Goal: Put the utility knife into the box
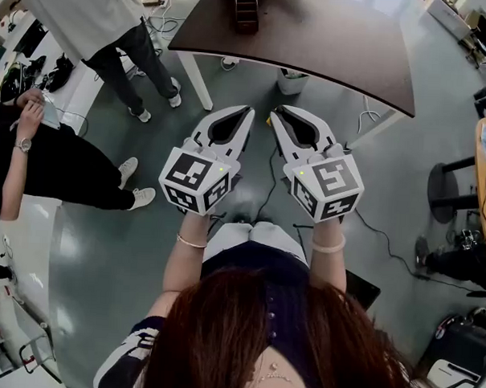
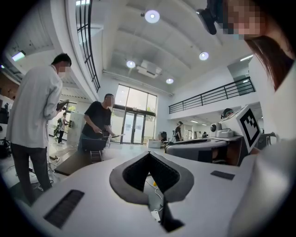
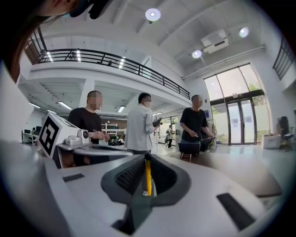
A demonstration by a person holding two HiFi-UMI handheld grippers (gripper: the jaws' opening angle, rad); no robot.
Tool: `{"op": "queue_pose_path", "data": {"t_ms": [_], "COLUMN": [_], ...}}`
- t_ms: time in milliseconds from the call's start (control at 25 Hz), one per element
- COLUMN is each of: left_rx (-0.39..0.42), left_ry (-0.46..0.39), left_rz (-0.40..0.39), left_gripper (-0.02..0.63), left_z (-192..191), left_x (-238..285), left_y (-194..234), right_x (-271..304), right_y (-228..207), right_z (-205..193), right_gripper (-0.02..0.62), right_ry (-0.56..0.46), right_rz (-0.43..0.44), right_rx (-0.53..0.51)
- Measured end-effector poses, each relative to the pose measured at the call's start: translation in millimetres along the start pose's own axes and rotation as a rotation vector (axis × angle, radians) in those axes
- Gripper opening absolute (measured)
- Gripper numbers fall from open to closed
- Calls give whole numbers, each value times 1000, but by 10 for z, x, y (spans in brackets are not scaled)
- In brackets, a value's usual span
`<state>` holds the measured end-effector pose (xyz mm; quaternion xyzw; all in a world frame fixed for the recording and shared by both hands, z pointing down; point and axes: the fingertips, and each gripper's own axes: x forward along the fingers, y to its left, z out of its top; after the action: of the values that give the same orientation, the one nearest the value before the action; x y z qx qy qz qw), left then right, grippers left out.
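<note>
I hold both grippers side by side above the floor, short of a dark table. A small dark box stands on the table's far side, also visible as the box and the box. My right gripper has its jaws together on a thin yellow utility knife, seen edge-on and hanging down from the right gripper's tips. A bit of the yellow knife shows by those tips. My left gripper is shut with nothing in it; the left gripper's jaws meet at the tips.
A person in a white top stands at the table's left corner. Another person in black stands at my left. Cables run over the floor below the grippers. A white bin sits under the table, and a black stool stands at the right.
</note>
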<state>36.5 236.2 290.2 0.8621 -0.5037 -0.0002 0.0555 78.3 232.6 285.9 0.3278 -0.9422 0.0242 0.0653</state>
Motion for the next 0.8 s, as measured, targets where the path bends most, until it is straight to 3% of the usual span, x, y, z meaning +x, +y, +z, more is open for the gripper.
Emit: {"op": "queue_pose_path", "data": {"t_ms": [280,800], "left_rx": [-10,-18], "left_ry": [12,0], "left_rz": [-6,54], "left_gripper": [-8,-8], "left_z": [-44,-28], "left_x": [190,797], "left_y": [32,316], "right_x": [68,445], "right_y": [-140,-722], "right_z": [-16,-10], "right_gripper": [48,48], "right_ry": [-6,-18], "right_rz": [15,77], "right_rx": [5,4]}}
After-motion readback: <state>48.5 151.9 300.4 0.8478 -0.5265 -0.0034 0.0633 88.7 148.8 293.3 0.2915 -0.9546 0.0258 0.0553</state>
